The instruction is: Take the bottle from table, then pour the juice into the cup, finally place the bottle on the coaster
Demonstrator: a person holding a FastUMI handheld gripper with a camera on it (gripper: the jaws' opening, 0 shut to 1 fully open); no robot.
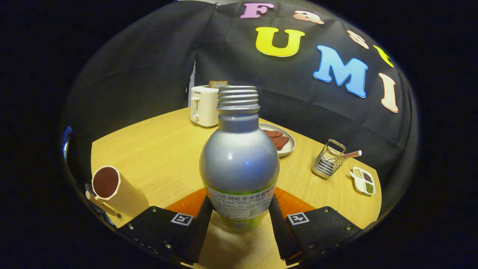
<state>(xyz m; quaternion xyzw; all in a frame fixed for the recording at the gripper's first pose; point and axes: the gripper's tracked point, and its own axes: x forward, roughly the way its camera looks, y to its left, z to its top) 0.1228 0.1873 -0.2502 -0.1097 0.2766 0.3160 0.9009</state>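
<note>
Between my fingers [239, 224] the uncapped bottle [239, 164] stands upright, both pressing its sides; cup [112, 188] left of the bottle.

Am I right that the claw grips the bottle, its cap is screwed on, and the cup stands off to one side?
Not quite: the cap is off. The gripper view shows bare threads at the open neck of the bottle. The rest holds: the claw grips the bottle on both sides, and the cup stands off to one side.
</note>
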